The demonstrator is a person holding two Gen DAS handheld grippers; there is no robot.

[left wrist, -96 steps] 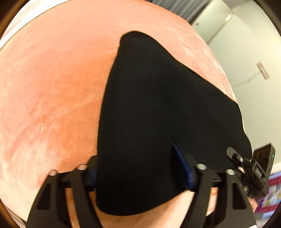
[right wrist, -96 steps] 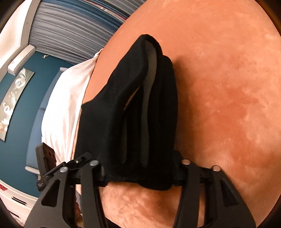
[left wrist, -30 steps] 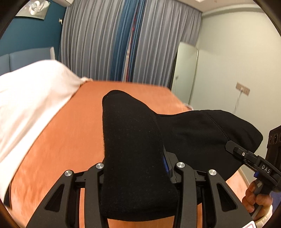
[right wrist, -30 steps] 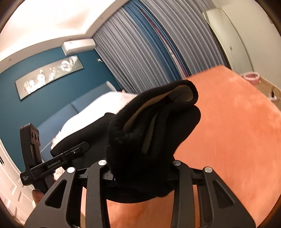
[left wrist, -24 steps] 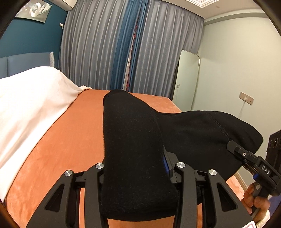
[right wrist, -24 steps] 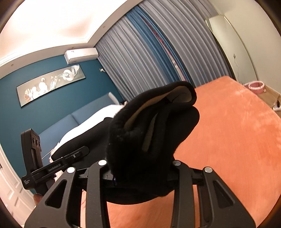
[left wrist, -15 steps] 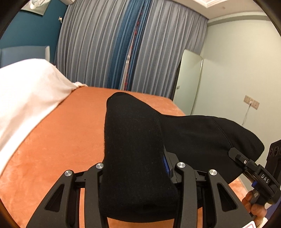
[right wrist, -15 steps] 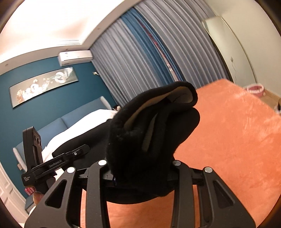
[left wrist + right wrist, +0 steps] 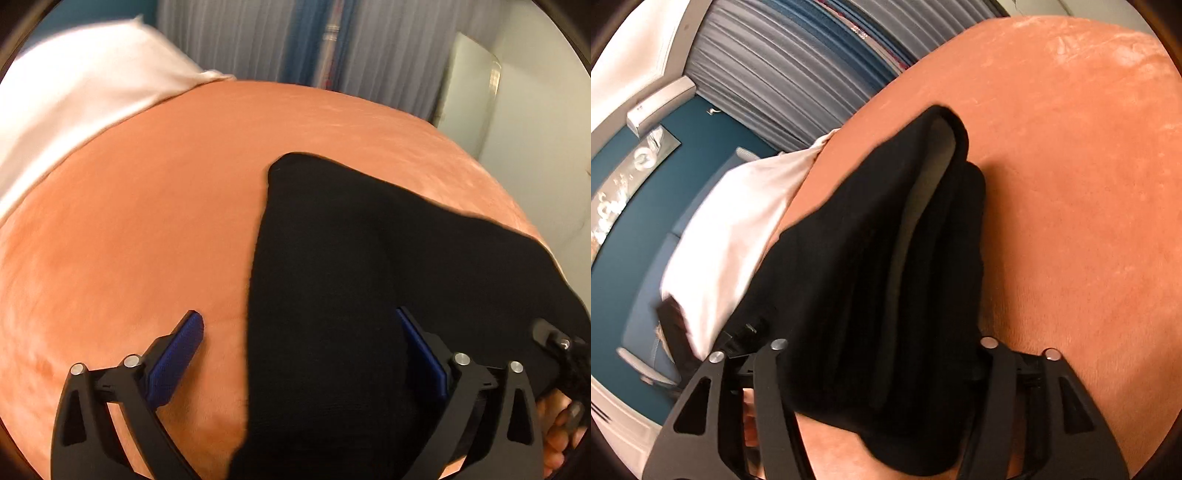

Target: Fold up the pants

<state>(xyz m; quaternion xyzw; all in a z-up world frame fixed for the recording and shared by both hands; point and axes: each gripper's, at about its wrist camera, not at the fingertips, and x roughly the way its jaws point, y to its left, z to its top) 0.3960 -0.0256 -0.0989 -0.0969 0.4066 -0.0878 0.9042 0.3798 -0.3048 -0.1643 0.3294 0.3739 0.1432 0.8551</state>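
Step judged: folded black pants [image 9: 354, 295] being set down on orange bedspread [image 9: 129, 221]. Left gripper [image 9: 306, 350] seen opening wide; left pad clear, cloth released. Right gripper [image 9: 879, 369] opening, thick bundle between jaws, contact not discernible. Next: both tongs to be withdrawn without fold being dragged.

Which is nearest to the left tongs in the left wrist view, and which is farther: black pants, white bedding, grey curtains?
1. Black pants: between the opening left tongs, on the right.
2. White bedding: upper left, on the bed.
3. Grey curtains: top, behind the bed.
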